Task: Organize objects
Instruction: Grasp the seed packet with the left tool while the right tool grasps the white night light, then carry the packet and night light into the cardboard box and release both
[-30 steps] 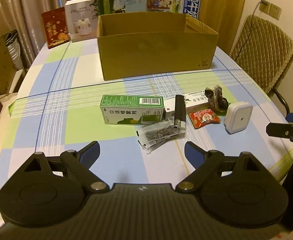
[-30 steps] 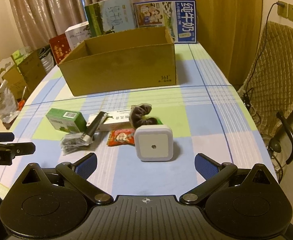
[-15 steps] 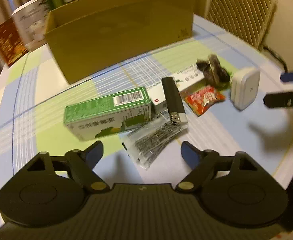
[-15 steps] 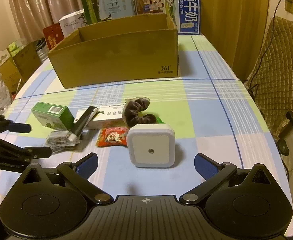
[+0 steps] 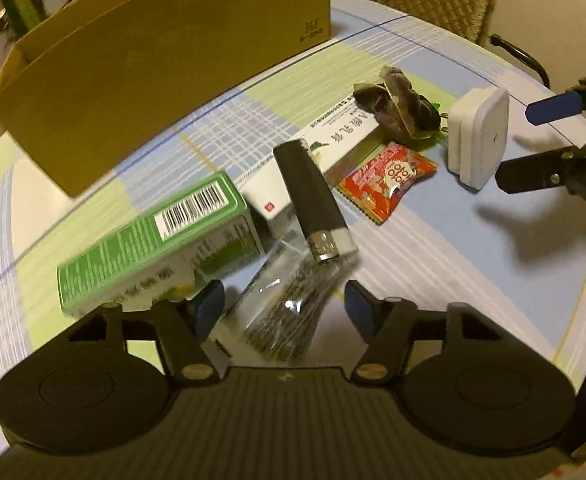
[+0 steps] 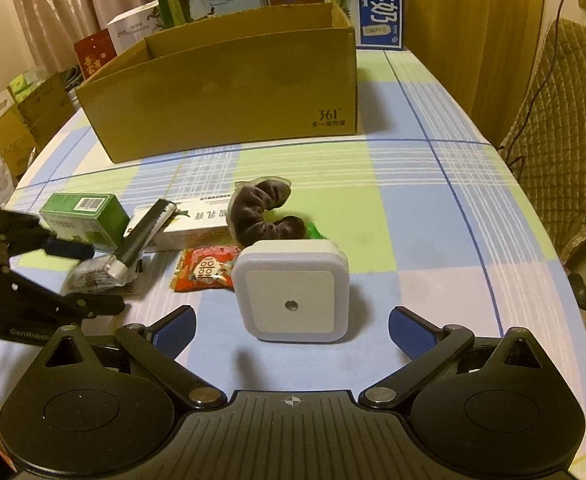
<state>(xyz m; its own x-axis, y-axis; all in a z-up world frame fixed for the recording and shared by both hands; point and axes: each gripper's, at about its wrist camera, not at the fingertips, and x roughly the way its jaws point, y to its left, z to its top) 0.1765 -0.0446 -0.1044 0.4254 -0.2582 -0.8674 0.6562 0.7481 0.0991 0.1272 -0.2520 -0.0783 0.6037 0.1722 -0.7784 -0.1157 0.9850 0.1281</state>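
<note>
Both grippers have closed in: my spread left gripper (image 5: 283,310) straddles the light, crinkly packet (image 5: 289,300); I'd pinch its middle.

The table (image 6: 433,216) wears a checked cloth of blue, green and white. A cardboard box (image 6: 229,92) sits toward the far edge. Nearer the middle lie a green carton (image 5: 153,240), a long white carton (image 5: 333,140), a clear packet (image 5: 285,304), a red snack packet (image 5: 389,176), a dark scrunchie (image 6: 261,212) and a white night light (image 6: 293,292).
</note>
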